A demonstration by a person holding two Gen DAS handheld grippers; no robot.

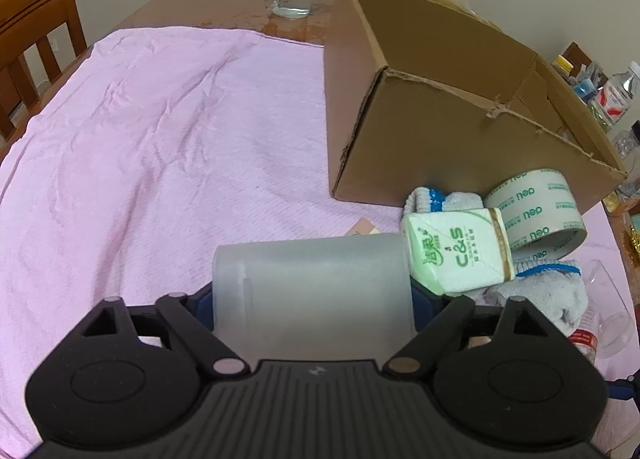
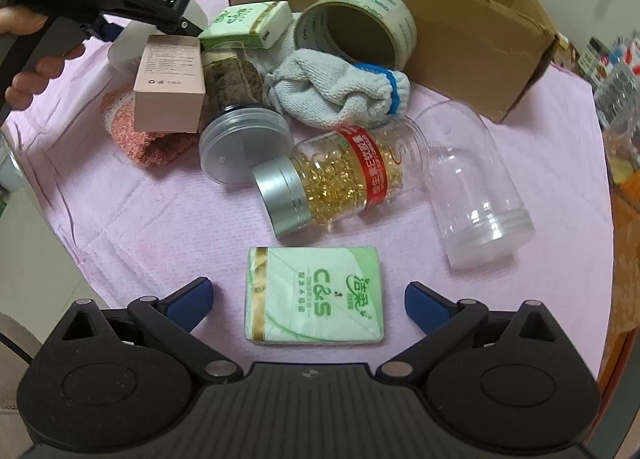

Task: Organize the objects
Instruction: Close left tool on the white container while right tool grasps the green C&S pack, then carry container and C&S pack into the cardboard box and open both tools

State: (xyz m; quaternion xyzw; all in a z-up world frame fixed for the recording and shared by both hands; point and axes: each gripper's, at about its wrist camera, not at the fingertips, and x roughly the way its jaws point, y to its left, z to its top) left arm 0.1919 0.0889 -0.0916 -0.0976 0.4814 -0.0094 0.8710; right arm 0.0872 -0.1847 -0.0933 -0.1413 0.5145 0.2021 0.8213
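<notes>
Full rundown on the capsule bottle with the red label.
The capsule bottle is clear plastic, packed with golden softgels, with a red label band around its middle and a ribbed silver cap still on. It lies on its side on the pink cloth, cap toward the camera. The grey sock bundle and the empty clear jar lie close against it.

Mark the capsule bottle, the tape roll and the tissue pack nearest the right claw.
Capsule bottle (image 2: 340, 183), right wrist view: its red label band.
Tape roll (image 2: 356, 25), right wrist view: cardboard core's inner wall.
Tissue pack (image 2: 316, 295), right wrist view: middle of its printed top face.
</notes>
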